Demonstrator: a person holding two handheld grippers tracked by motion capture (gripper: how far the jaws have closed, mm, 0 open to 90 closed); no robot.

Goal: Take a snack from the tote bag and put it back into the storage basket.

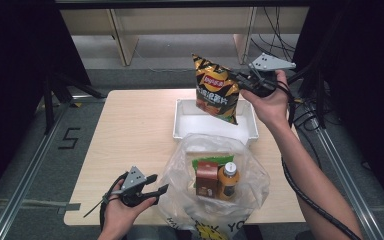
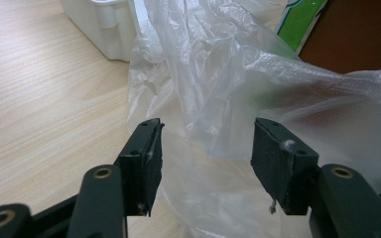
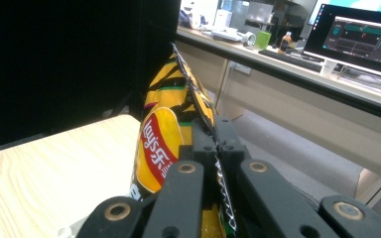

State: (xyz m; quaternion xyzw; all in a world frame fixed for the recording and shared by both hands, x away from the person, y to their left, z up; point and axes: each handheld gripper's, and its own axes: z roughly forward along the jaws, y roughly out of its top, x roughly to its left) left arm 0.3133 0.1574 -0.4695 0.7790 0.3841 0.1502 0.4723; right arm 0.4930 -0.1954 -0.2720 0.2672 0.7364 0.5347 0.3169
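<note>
Work in hand: unpacking a plastic bag [image 1: 212,192] into a white tray [image 1: 182,117] on the tabletop [image 1: 130,135], judging by how things lie.
Chip bag [image 1: 216,89]: one, yellow and black, hanging in the air over the tray's right half, clear of it.
Right gripper [image 1: 244,80]: jaws pressed together on the chip bag's crimped edge seam, seen close in the right gripper view [image 3: 213,148]; that flat seam probably gives a firm pinch without crushing the chips.
Left gripper [image 1: 156,183]: jaws spread, pinching nothing, low beside the plastic bag's left side; the film sits just ahead of them in the left gripper view [image 2: 206,148], likely ready to steady the bag.
Left inside the plastic bag: one brown carton [image 1: 207,179], one orange bottle [image 1: 228,179], one green packet [image 1: 211,161] behind them.
Tray: one, nothing in it yet.
Grippers: two, one per hand.
</note>
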